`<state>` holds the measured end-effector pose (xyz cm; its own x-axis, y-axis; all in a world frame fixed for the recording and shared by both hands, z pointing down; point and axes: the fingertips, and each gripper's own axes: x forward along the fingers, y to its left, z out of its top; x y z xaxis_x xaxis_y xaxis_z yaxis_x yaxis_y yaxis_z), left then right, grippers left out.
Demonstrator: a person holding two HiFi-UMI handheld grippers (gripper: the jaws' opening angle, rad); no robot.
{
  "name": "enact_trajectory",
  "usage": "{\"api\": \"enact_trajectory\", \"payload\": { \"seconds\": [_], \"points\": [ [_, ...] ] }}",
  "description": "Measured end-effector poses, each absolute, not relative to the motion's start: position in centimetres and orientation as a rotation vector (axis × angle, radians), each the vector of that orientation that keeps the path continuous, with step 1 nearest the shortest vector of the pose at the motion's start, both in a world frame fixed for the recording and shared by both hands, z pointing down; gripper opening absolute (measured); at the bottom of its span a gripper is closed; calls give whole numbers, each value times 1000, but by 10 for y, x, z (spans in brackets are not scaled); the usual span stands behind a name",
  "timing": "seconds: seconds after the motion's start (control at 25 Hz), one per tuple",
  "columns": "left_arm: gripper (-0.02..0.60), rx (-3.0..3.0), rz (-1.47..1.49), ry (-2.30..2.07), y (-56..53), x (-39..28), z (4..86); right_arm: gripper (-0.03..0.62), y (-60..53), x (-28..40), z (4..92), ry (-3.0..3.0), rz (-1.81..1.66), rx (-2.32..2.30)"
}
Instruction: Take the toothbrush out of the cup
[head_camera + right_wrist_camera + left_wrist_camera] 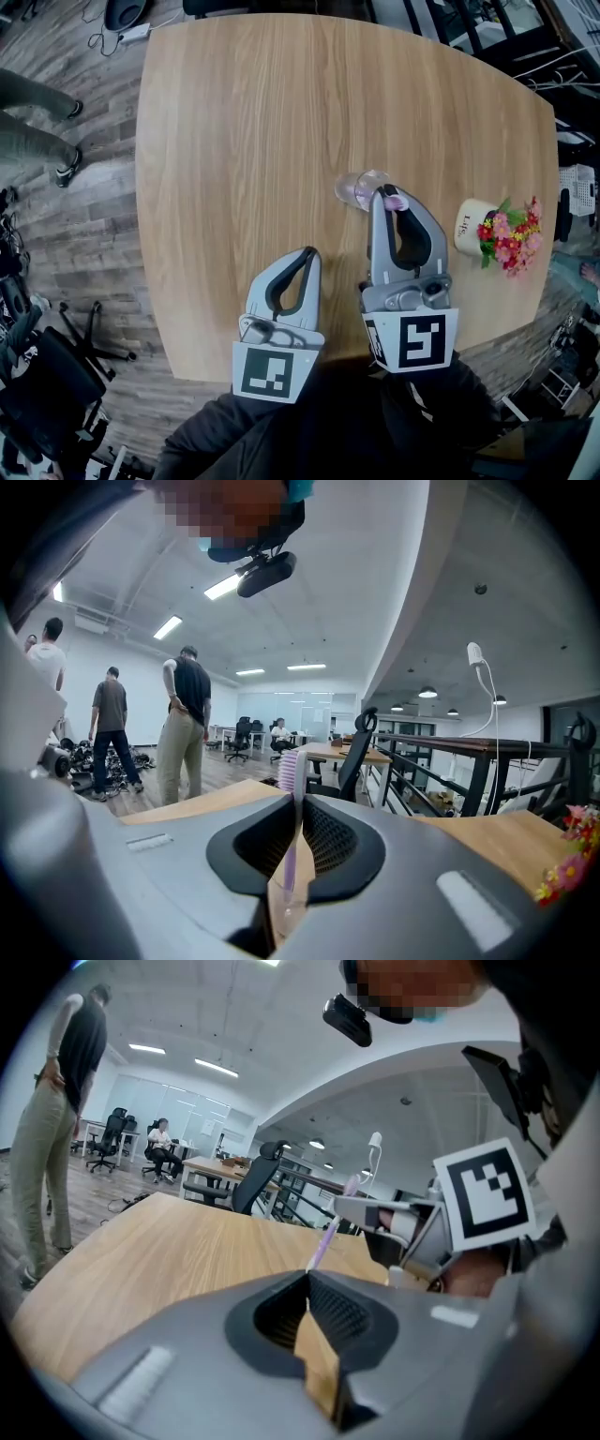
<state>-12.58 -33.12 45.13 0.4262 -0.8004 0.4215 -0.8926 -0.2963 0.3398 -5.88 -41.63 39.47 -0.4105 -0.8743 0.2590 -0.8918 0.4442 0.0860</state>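
Note:
A clear cup point(354, 188) stands on the wooden table point(244, 141), right of the middle. My right gripper point(387, 192) hovers just above and in front of the cup, shut on a lilac toothbrush point(397, 201). In the right gripper view the toothbrush point(290, 855) stands upright between the pads, with its bristle head above the jaw tips. The left gripper view shows the toothbrush point(324, 1239) slanting down from the right gripper point(361, 1209). My left gripper point(310, 251) hangs nearer the front edge, left of the cup. It is shut point(307, 1277) with nothing in it.
A white pot point(469, 225) of pink and red flowers point(511, 236) stands at the table's right edge. A person's legs point(37, 122) are on the floor to the left. Other people point(183, 728), office chairs and a railing point(469, 761) lie beyond the table.

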Motion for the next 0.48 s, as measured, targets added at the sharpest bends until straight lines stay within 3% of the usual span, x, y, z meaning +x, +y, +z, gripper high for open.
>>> {"api": "enact_trajectory", "payload": {
  "seconds": [0.48],
  "points": [
    [8,2200,204,-1474,-311,-121,421,28,-390,-50,340,-2528,10,1592]
  ]
}}
